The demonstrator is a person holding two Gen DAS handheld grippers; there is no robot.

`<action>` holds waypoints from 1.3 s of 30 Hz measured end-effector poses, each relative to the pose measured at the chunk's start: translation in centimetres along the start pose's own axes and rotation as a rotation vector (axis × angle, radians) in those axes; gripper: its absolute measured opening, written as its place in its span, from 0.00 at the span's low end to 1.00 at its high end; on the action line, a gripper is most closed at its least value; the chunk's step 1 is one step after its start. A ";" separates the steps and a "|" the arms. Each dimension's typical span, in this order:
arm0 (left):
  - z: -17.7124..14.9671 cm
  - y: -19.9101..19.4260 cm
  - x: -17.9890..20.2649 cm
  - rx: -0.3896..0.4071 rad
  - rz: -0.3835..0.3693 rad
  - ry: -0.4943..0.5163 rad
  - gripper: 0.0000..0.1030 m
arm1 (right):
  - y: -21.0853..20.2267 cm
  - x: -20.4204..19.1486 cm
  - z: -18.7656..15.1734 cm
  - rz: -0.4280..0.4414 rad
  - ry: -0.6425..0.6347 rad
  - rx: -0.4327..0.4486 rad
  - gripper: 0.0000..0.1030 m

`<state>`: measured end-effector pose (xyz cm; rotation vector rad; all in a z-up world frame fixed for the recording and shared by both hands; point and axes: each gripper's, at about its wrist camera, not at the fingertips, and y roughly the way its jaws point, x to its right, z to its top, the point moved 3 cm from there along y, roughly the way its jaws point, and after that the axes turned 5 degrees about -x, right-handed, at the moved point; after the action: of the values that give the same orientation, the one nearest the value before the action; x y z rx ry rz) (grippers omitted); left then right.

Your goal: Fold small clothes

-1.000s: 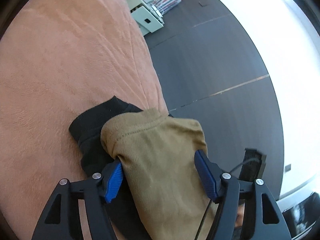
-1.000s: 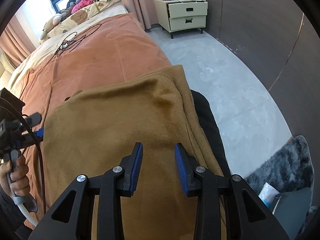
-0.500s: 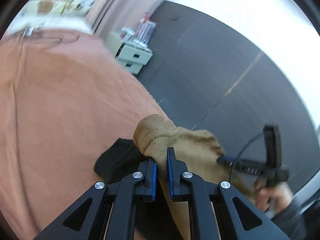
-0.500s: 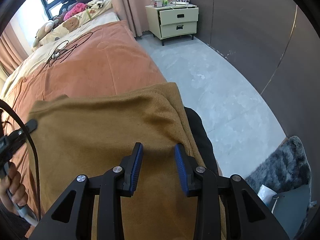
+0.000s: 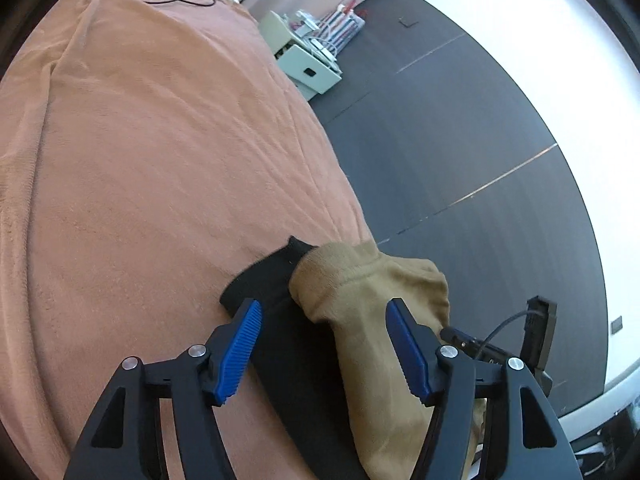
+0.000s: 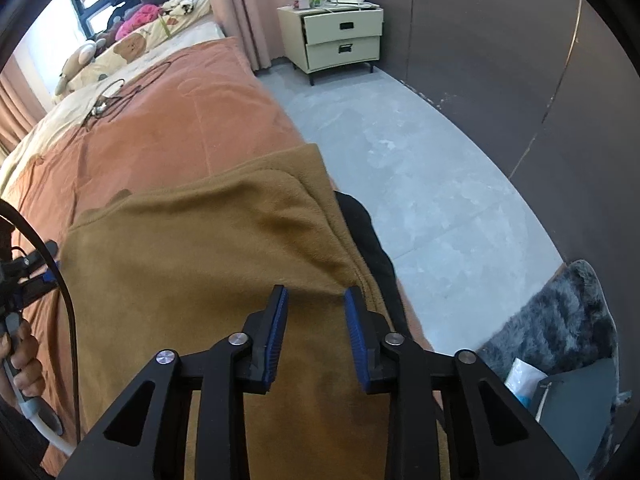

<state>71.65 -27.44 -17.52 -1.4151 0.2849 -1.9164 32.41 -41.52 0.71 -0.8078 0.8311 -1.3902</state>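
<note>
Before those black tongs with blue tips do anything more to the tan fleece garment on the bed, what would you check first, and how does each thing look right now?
1. Left tongs free of cloth: ok; jaws opening, nothing pressed between them.
2. Right tongs on the cloth: cannot tell; jaws closing over the tan fleece garment, pinch unclear.
3. Garment lying flat: not ok; its near end is bunched up in the left view.
4. Black garment underneath kept separate: cannot tell; it lies directly under the tan one.
5. Clothes fully on the orange bedspread: not ok; both sit at the bed's edge by the grey floor.
</note>
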 end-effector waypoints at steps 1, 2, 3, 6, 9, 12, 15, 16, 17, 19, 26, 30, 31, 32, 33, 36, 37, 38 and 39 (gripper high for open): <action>0.2 0.2 0.1 -0.004 0.017 0.005 0.64 | 0.2 -0.1 0.0 -0.020 -0.005 -0.001 0.16; 0.4 0.5 0.0 -0.013 0.033 0.012 0.64 | 0.6 -0.3 0.1 -0.028 -0.006 -0.006 0.15; 0.3 1.1 0.2 -0.022 0.046 0.018 0.63 | 0.9 -0.5 0.4 -0.030 -0.006 -0.011 0.15; 0.2 1.5 -0.2 -0.034 0.087 0.015 0.62 | 2.2 -1.0 1.2 -0.036 0.004 -0.040 0.15; 0.0 1.2 -0.2 -0.032 0.089 0.012 0.62 | 1.6 -1.7 2.4 -0.035 0.018 -0.039 0.15; 0.0 0.7 0.2 -0.018 0.111 0.058 0.62 | -0.3 -2.8 3.4 0.005 -0.003 0.019 0.15; 0.1 0.4 0.5 -0.010 0.112 0.068 0.62 | 0.3 -3.4 4.3 -0.005 -0.012 0.012 0.15; 0.2 0.3 0.6 -0.008 0.107 0.065 0.62 | 0.7 -3.5 4.6 -0.015 -0.012 0.008 0.15; -0.1 0.1 0.8 -0.006 0.103 0.068 0.62 | 1.2 -3.5 4.9 -0.018 -0.005 0.005 0.15; -0.1 0.1 1.3 -0.005 0.103 0.083 0.62 | 2.2 -3.3 5.7 -0.004 0.024 0.000 0.15; 0.0 0.8 0.9 -0.023 0.129 0.087 0.62 | 5.8 -2.5 8.1 -0.002 0.079 -0.028 0.16; -0.2 0.9 0.4 -0.036 0.141 0.076 0.62 | 7.0 -2.6 8.6 -0.021 0.082 -0.030 0.16; -0.2 0.8 0.4 -0.037 0.143 0.072 0.62 | 6.9 -2.7 8.7 -0.021 0.085 -0.029 0.16; -0.3 0.7 0.4 -0.037 0.144 0.071 0.62 | 6.5 -2.8 8.8 -0.020 0.082 -0.026 0.16; -0.5 0.5 0.5 -0.039 0.146 0.071 0.62 | 5.8 -2.9 8.5 -0.018 0.074 -0.018 0.16; -0.7 0.3 0.9 -0.051 0.159 0.076 0.62 | 3.4 -2.6 7.1 0.000 0.079 -0.004 0.19; -0.8 0.1 0.9 -0.056 0.163 0.074 0.62 | 2.7 -2.4 6.7 0.012 0.086 -0.007 0.19; -1.1 -0.1 1.0 -0.059 0.166 0.071 0.62 | 1.9 -2.2 6.0 0.031 0.083 -0.007 0.19; -1.3 -0.4 1.1 -0.061 0.166 0.068 0.62 | 1.0 -1.9 5.5 0.037 0.079 -0.005 0.19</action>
<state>70.14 -28.15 -16.98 -1.3233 0.4824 -1.8355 37.67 -39.57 2.55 -0.7422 0.9068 -1.3953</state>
